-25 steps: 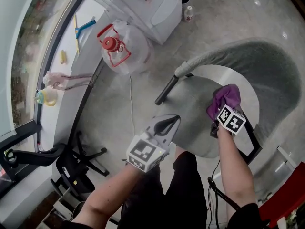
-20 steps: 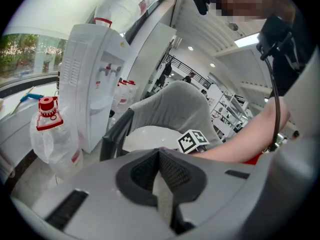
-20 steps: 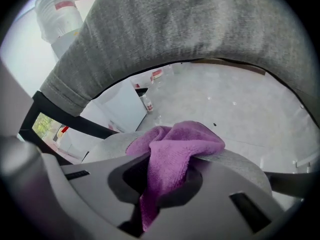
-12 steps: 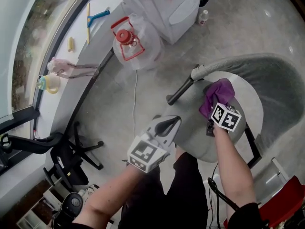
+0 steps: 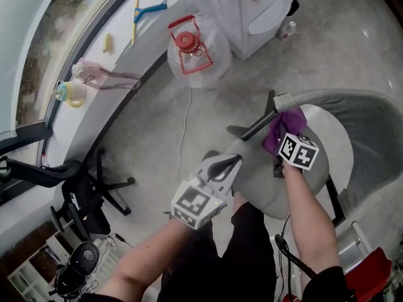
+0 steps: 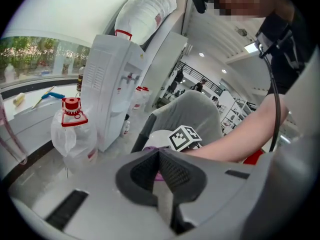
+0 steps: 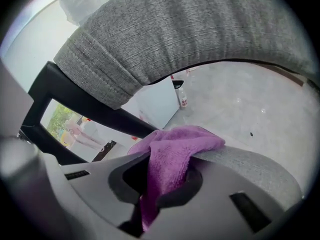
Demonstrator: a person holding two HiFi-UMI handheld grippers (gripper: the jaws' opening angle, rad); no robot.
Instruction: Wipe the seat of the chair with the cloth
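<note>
Right claw [image 7: 167,186] is grasping the cloth [image 5: 284,124], which is pressed on the far-left edge of the seat [image 5: 318,168], under the backrest [image 5: 365,109]. Left claw [image 5: 227,164] hangs clenched and empty, near left. Best play: flatten the cloth, then sweep overlapping strokes rightward.

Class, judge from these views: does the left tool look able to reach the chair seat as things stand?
Probably yes. The left tool, shut and empty, hangs by the near edge of the seat with nothing between them; the right tool and cloth are farther across.
</note>
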